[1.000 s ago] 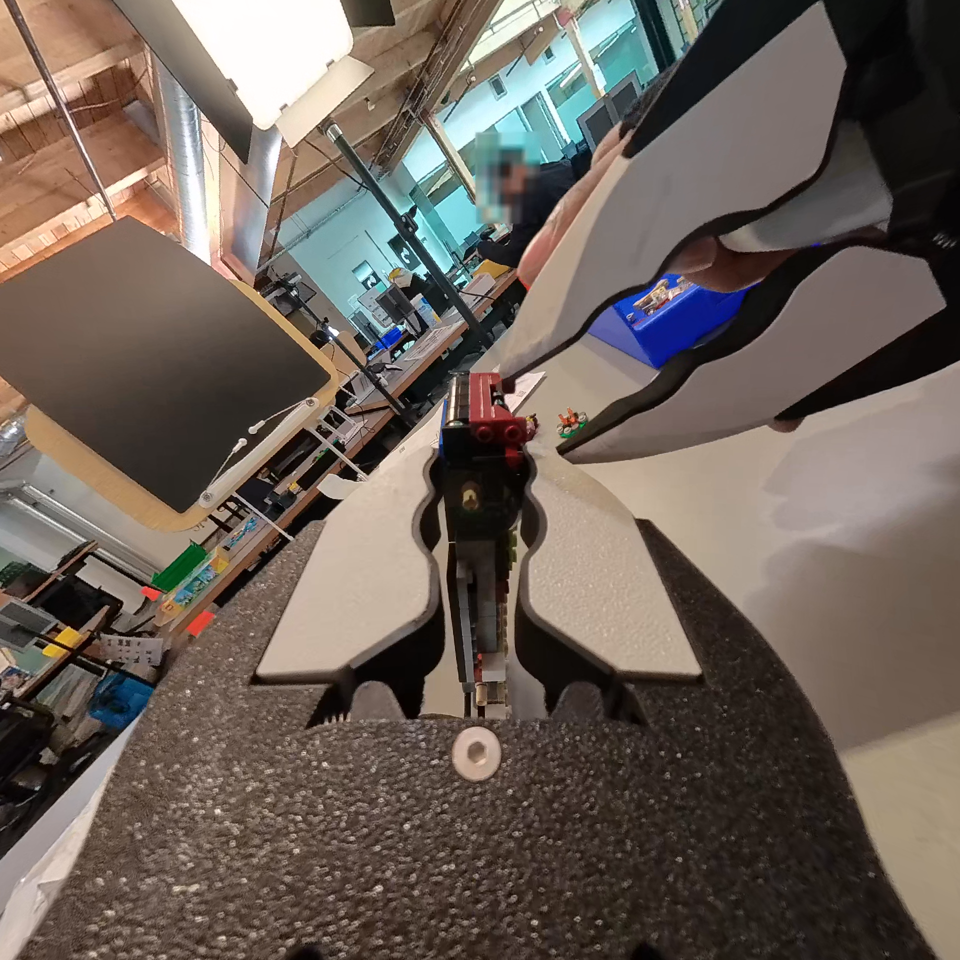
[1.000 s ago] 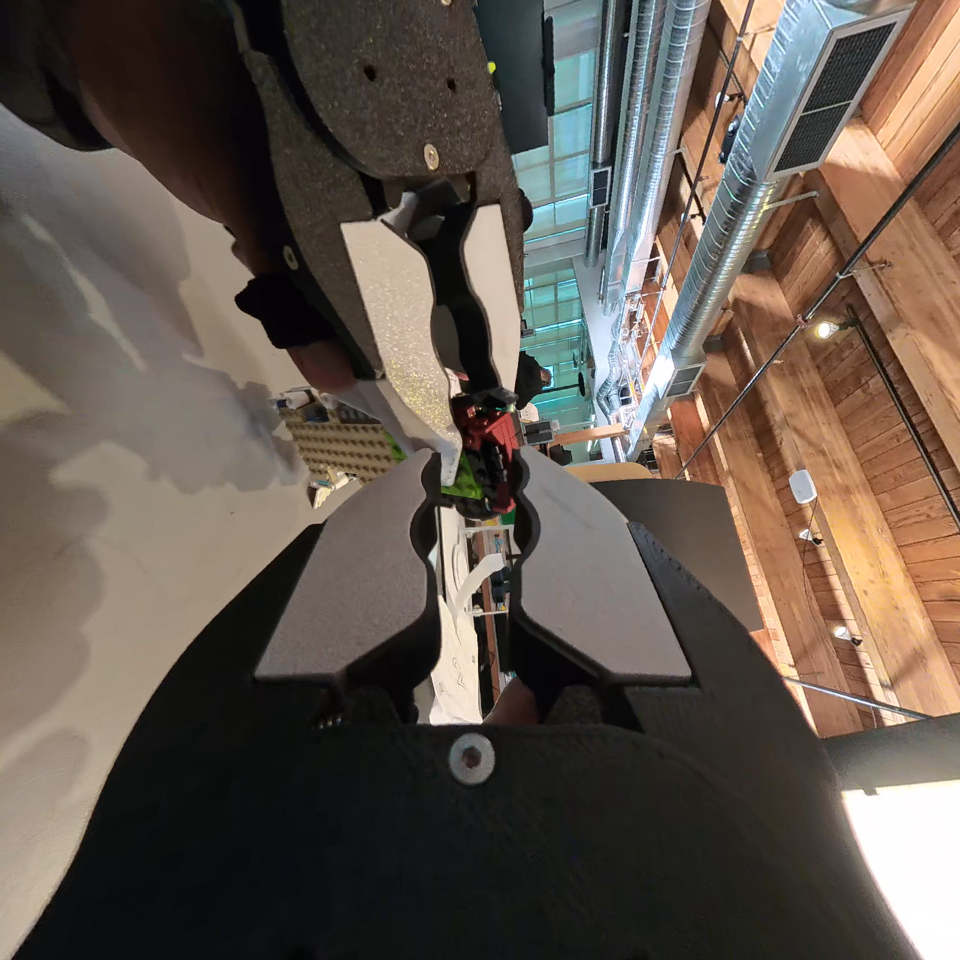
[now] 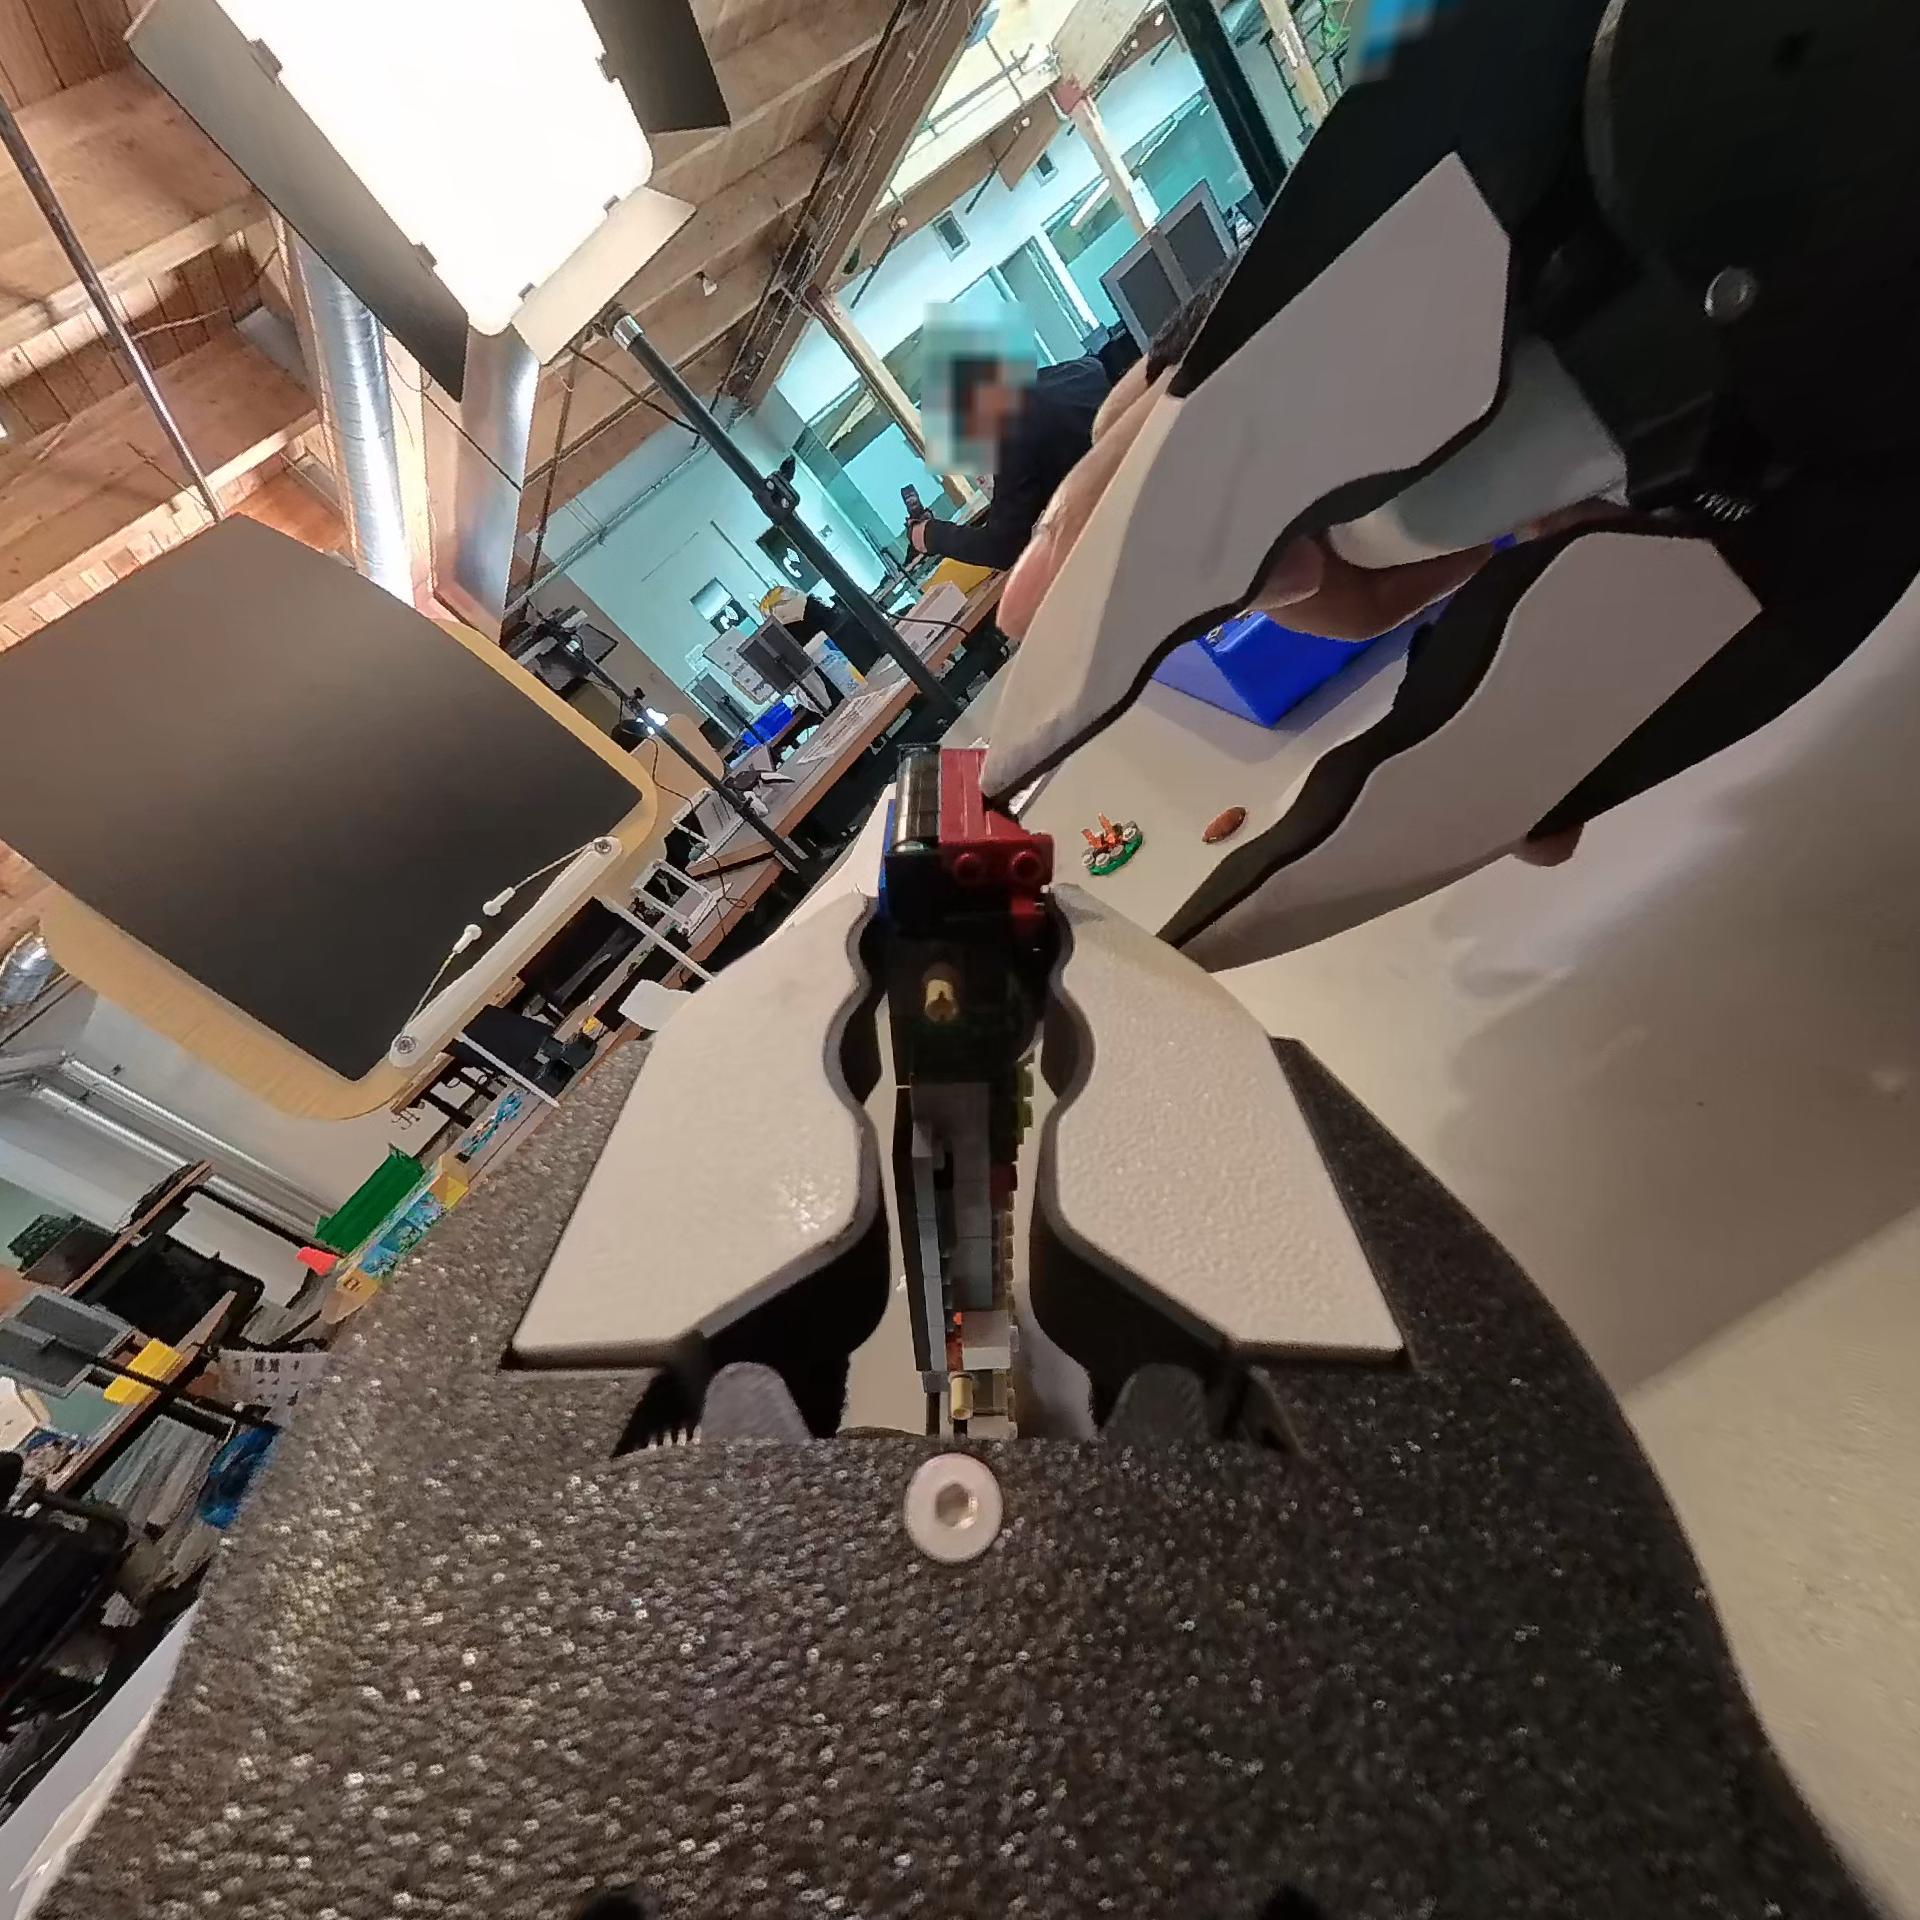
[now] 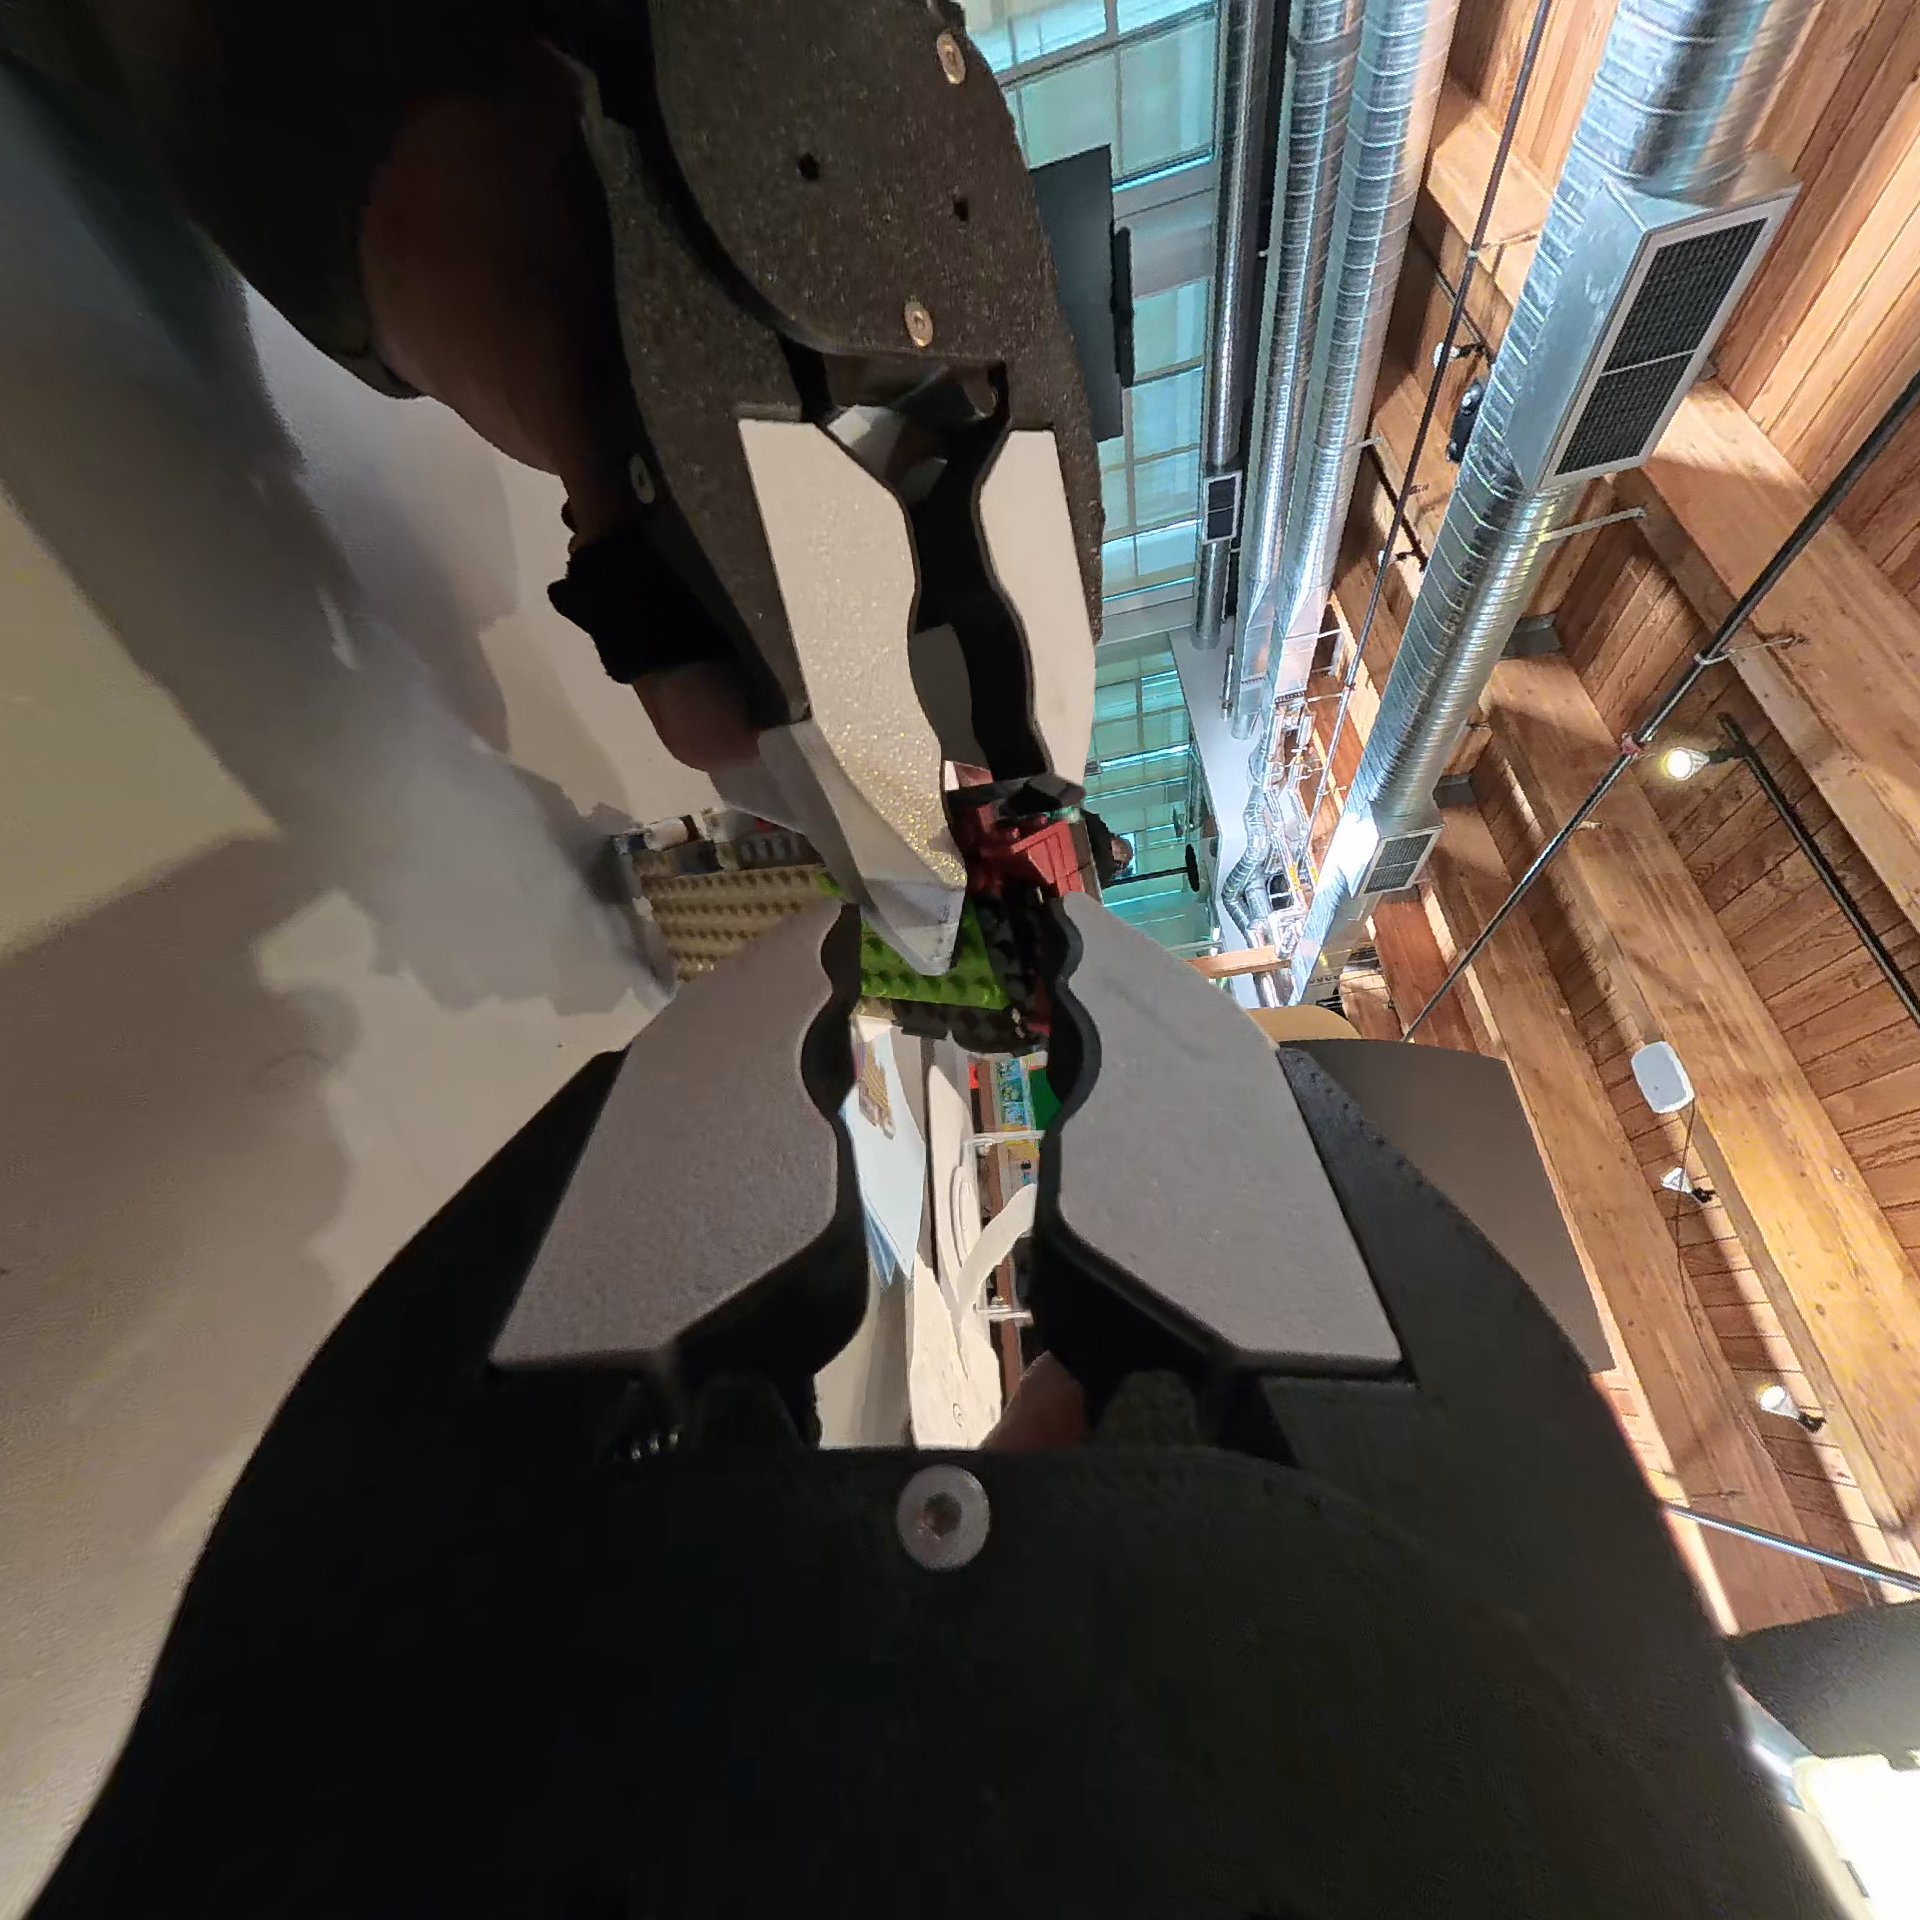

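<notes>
Brick model, a slim build of dark red, black and grey toy bricks, sits clamped between the pads of your left hand-held gripper, lifted clear of the pale counter with its red studded end poking out past the fingertips. Judge it light and stiff but fragile: pressed-together pieces can pop apart under a twist or a hard squeeze, and the smooth plastic may slip, so take hold across flat side faces rather than on the protruding red part. Just beyond, your right hand-held gripper stands apart, holding nothing, its upper fingertip right against the red top. Farther off on the counter lie a small green-and-orange piece, a brown bit and a blue box.
</notes>
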{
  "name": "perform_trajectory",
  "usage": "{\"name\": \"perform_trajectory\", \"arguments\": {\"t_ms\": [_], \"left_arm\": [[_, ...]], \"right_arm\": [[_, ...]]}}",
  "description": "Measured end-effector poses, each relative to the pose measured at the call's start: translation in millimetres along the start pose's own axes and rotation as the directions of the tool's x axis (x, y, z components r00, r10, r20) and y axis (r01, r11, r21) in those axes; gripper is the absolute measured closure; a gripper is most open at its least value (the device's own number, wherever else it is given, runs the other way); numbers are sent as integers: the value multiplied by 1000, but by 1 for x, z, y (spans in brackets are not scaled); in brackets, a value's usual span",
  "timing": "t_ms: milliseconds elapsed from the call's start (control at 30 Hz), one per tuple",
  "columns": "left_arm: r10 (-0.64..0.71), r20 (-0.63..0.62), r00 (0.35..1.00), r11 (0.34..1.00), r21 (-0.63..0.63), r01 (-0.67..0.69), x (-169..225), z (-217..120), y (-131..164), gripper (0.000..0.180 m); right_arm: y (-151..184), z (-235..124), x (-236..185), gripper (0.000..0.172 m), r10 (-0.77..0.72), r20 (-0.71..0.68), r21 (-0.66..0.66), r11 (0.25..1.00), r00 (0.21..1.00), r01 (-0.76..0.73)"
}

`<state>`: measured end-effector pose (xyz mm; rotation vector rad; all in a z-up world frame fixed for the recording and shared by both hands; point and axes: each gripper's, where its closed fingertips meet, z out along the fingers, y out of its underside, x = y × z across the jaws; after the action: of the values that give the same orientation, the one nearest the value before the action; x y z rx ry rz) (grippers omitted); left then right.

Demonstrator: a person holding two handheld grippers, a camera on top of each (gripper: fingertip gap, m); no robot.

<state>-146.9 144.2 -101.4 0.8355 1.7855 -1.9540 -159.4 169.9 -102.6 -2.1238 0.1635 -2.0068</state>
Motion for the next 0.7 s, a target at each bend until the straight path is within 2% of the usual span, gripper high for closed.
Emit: {"name": "perform_trajectory", "arguments": {"t_ms": [100,200,400,700], "left_arm": [[-3,-4,1000,1000,6,3,0,-1,-1,154],[-2,-5,1000,1000,11,2,1,-2,-2,154],[27,-16,999,1000,-5,-27,4,-2,1,154],[64,-36,997,998,-21,-65,9,-1,4,153]], "right_arm": [[0,0,0,138,-16,-11,-8,1000,1000,16],[-1,1,-1,139,31,-3,-6,1000,1000,-31],[0,-1,-5,143,120,54,-10,993,991,-120],[3,-6,-11,143,168,138,-41,986,976,-163]]}}
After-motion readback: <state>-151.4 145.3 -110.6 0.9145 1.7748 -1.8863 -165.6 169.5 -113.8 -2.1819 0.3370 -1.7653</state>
